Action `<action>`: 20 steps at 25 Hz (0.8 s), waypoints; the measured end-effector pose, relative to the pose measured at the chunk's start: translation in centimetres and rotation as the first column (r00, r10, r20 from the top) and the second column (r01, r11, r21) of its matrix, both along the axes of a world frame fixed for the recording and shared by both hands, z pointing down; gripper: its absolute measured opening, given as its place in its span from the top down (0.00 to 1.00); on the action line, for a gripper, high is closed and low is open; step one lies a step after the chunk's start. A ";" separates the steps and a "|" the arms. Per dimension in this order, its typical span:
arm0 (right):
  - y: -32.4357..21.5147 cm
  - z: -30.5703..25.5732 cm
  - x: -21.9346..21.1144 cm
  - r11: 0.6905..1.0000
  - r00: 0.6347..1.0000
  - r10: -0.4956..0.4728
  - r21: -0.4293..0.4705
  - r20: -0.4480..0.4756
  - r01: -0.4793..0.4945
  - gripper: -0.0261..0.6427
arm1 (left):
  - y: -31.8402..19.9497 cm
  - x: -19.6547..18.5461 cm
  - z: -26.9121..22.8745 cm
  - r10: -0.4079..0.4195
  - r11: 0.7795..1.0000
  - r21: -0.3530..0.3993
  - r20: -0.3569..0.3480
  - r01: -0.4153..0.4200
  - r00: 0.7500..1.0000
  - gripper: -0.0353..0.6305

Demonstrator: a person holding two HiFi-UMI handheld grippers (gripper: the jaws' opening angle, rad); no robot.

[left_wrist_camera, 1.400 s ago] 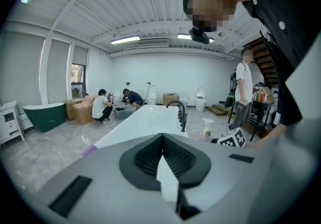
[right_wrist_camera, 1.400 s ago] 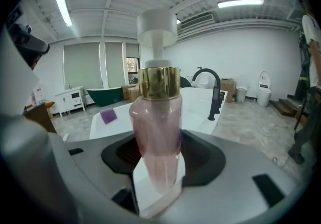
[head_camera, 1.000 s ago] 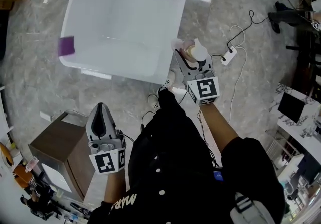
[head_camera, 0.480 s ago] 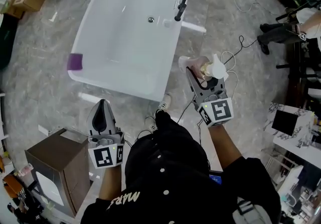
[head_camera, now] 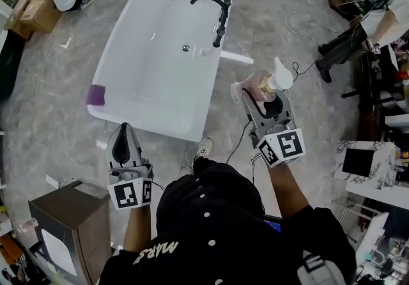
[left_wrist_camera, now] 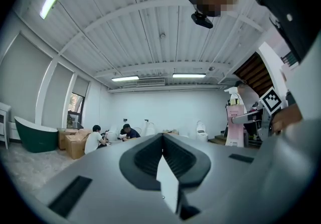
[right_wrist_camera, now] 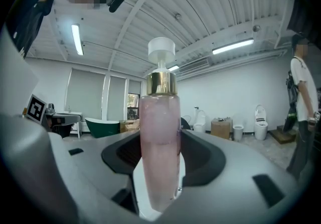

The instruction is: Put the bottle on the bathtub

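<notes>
Right gripper view shows bottle (right_wrist_camera: 159,137) upright, pump (right_wrist_camera: 161,47) topmost.

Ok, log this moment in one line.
right tongs: shut on pink bottle | left tongs: shut, empty | bathtub: bottle not on it

Bottle (right_wrist_camera: 159,168): translucent pink, frosted, smooth; glass or plastic, cannot tell. Collar (right_wrist_camera: 161,83): shiny gold, metal look. Pump (right_wrist_camera: 161,47): smooth white plastic. Left gripper (head_camera: 124,129) and right gripper (head_camera: 257,89): matt grey plastic; pads (right_wrist_camera: 203,155) black, ribbed. Tub (head_camera: 147,66), upper centre: glossy white. Faucet (head_camera: 220,12): matt black. Floor (head_camera: 51,105): grey marble look, polished. Cabinet (head_camera: 61,210), lower left: matt brown wood look. Jacket (head_camera: 211,226): black cloth.
</notes>
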State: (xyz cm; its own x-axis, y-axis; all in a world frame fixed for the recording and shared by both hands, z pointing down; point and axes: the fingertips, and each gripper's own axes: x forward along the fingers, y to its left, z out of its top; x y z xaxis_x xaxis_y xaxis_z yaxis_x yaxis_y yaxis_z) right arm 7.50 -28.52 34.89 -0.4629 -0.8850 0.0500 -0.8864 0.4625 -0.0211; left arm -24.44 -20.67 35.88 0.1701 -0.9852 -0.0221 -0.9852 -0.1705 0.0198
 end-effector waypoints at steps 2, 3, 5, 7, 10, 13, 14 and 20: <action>0.3 -1.0 0.4 1.000 1.000 0.006 0.009 0.009 -0.006 0.63 | -0.1 -0.1 -0.5 -0.004 1.000 0.015 -0.001 0.004 1.000 0.93; 0.4 -1.3 0.5 1.000 1.000 0.009 0.014 0.012 -0.009 0.63 | -0.1 -0.2 -0.7 -0.004 1.000 0.021 -0.001 0.004 1.000 0.93; 0.6 -2.0 0.7 1.000 1.000 0.014 0.024 0.014 -0.014 0.63 | -0.1 -0.3 -1.3 0.000 0.999 0.036 -0.001 0.000 1.000 0.93; 0.7 -2.6 0.9 0.999 1.000 0.017 0.033 0.016 -0.017 0.63 | -0.1 -0.4 -1.9 0.001 0.999 0.052 -0.003 -0.001 1.000 0.93; 0.8 -3.2 1.2 0.999 1.000 0.019 0.041 0.021 -0.020 0.63 | 0.0 -0.6 -2.4 -0.005 0.998 0.069 -0.005 0.005 1.000 0.93; 1.0 -3.6 1.6 0.999 0.999 0.022 0.044 0.027 -0.023 0.63 | 0.0 -0.7 -2.7 -0.010 0.997 0.075 -0.002 0.010 1.000 0.93; 1.0 -3.7 1.7 0.999 0.999 0.024 0.046 0.027 -0.025 0.63 | 0.0 -0.8 -2.7 -0.013 0.997 0.076 -0.001 0.013 1.000 0.93; 0.9 -4.0 1.9 0.998 0.999 0.033 0.060 0.038 -0.036 0.63 | 0.1 -1.3 -3.2 -0.029 0.995 0.093 0.009 0.028 1.000 0.93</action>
State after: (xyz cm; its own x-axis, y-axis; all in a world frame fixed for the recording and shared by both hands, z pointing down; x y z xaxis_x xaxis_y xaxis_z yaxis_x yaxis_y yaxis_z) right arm 9.40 -27.58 30.85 -0.4327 -0.9013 -0.0209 -0.9009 0.4331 -0.0269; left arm -25.73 -20.60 32.72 0.1429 -0.9834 -0.1119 -0.9897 -0.1432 -0.0052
